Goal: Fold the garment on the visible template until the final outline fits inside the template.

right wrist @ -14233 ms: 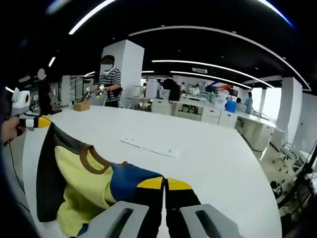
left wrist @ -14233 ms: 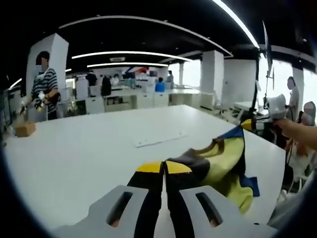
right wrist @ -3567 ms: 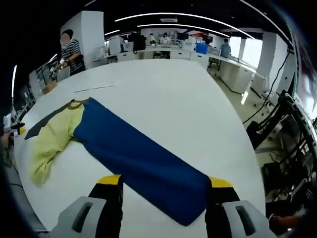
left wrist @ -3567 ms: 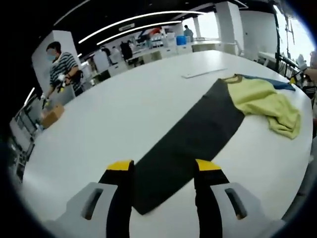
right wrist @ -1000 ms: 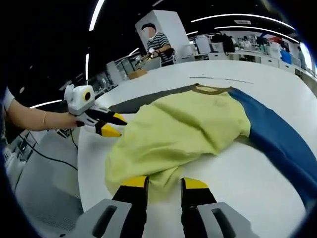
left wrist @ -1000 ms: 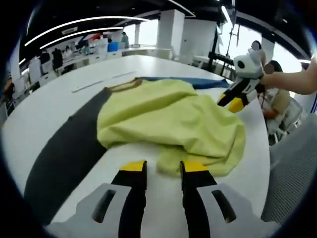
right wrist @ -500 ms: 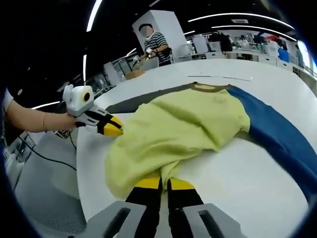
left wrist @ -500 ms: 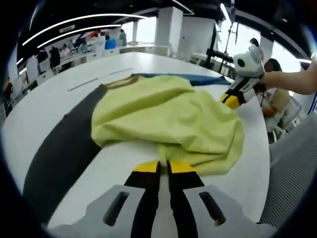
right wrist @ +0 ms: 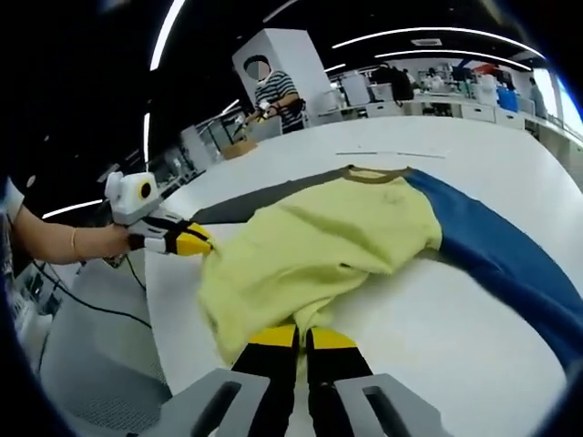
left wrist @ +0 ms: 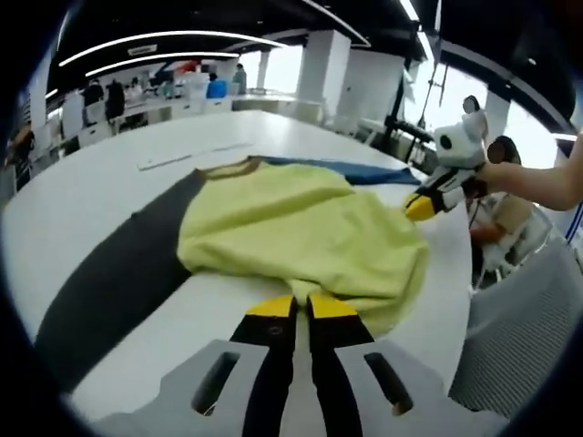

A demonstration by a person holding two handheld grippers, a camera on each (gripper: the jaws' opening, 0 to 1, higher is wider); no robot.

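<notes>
On the white table (left wrist: pixel 109 191) lay the garment (left wrist: pixel 291 228), a long-sleeved shirt with a yellow body, a brown collar (right wrist: pixel 369 175), a black sleeve (left wrist: pixel 109 273) and a blue sleeve (right wrist: pixel 510 264). Both sleeves were stretched flat and well apart, while the yellow body sat rumpled and bunched toward the hem.

At 12 o'clock from the left gripper (left wrist: pixel 298 308), the yellow hem edge met the yellow fingertips, and the jaws stood pressed together on it, pinching the cloth. The right gripper (right wrist: pixel 298 335) had its jaws likewise closed on the hem at its own 12 o'clock. From the left gripper view, the right gripper appeared at 2 o'clock, touching the far hem corner; from the right gripper view, the left gripper sat at 10 o'clock at the opposite corner.

That two-corner hold made sense as a way to pull the wrinkled body taut and flat before any folding, since a bunched torso would not fold to a clean outline.

A thin pale strip (right wrist: pixel 392 154) lay beyond the collar; whether it was part of the template I could not tell. A person in a striped top (right wrist: pixel 273 96) stood at the table's far end.
</notes>
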